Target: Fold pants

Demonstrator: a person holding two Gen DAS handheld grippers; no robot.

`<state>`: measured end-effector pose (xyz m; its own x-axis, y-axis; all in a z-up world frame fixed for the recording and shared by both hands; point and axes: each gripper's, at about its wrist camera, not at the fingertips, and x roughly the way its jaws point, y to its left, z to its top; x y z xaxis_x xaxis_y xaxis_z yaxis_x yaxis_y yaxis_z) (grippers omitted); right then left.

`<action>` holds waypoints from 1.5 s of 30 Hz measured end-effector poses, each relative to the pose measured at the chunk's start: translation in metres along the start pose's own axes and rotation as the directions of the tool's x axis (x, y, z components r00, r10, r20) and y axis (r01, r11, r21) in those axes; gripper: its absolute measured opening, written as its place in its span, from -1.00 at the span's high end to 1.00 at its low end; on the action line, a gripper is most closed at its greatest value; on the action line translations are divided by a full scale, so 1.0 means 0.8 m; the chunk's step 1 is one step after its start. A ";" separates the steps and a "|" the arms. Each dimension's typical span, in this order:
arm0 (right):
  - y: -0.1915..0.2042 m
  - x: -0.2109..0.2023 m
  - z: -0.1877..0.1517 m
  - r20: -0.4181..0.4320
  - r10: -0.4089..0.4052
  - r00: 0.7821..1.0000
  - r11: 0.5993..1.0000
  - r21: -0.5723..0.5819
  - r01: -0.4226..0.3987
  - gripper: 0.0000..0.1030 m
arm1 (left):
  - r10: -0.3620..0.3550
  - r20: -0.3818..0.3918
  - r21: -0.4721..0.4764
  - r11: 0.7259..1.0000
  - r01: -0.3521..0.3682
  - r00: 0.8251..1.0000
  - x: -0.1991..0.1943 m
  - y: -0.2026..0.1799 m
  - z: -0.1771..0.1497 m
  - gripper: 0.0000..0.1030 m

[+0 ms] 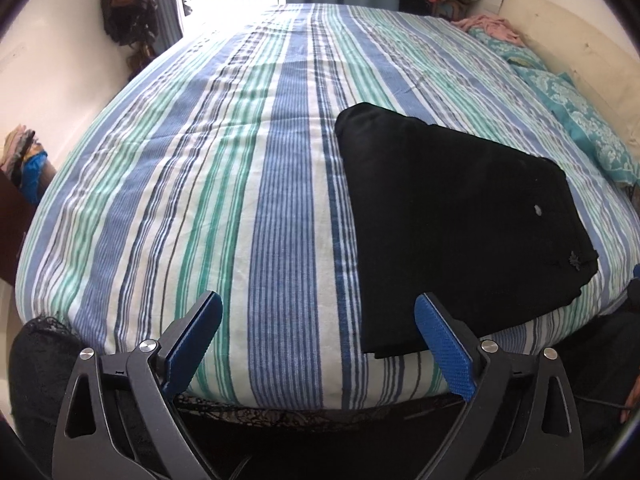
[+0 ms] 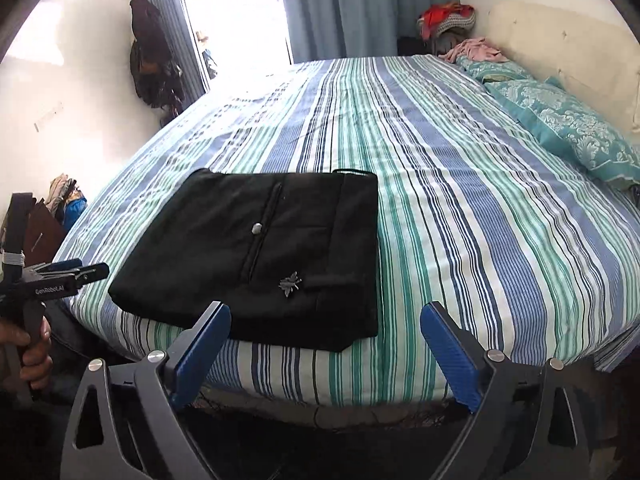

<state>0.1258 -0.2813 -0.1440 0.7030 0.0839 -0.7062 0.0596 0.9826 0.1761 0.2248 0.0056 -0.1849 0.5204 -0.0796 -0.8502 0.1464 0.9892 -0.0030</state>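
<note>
Two views. From the left wrist, the left tongs (image 1: 318, 316) hang released, blue fingers (image 1: 444, 350) spread wide above the near edge of the striped bed (image 1: 224, 168); the black pants (image 1: 452, 216) lie folded into a compact rectangle on the bed, just right of them.

From the right wrist, the right tongs (image 2: 325, 330) gape too, grasping nothing, with the pants near the bed's front edge, ahead and slightly left. Teal pillows (image 2: 568, 128) line the far right.
</note>
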 end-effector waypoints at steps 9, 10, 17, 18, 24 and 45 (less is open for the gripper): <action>0.010 0.004 0.006 -0.005 -0.004 1.000 1.000 0.005 0.004 -0.85 | 0.064 0.017 0.012 0.998 -0.064 0.998 -0.007 0.008 -0.005 -0.90; 0.012 0.005 0.006 -0.007 -0.004 1.000 1.000 -0.002 0.004 -0.85 | 0.063 0.016 0.013 0.998 -0.064 0.998 -0.006 0.008 -0.005 -0.90; 0.014 0.013 0.005 -0.028 0.017 0.999 1.000 -0.004 -0.017 -0.85 | 0.047 -0.027 0.002 0.999 -0.047 0.999 0.007 0.016 -0.011 -0.90; 0.012 0.013 0.005 -0.027 0.029 0.999 1.000 0.007 -0.029 -0.85 | 0.043 -0.038 -0.004 0.999 -0.043 0.998 0.010 0.019 -0.012 -0.90; -0.054 0.028 0.029 -0.002 0.216 0.976 0.949 0.235 -0.209 -0.85 | -0.159 -0.060 -0.130 0.980 0.150 0.985 0.018 0.050 0.006 -0.90; -0.083 0.233 0.068 -0.240 0.697 0.676 0.675 0.540 -0.503 0.02 | -0.516 -0.252 -0.159 0.857 0.491 0.819 0.110 -0.030 0.081 0.43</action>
<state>0.2913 -0.3398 -0.2502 0.3467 0.7810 -0.5194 0.0688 0.5311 0.8445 0.3217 -0.0330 -0.2256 0.1387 -0.5442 -0.8274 0.2474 0.8280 -0.5031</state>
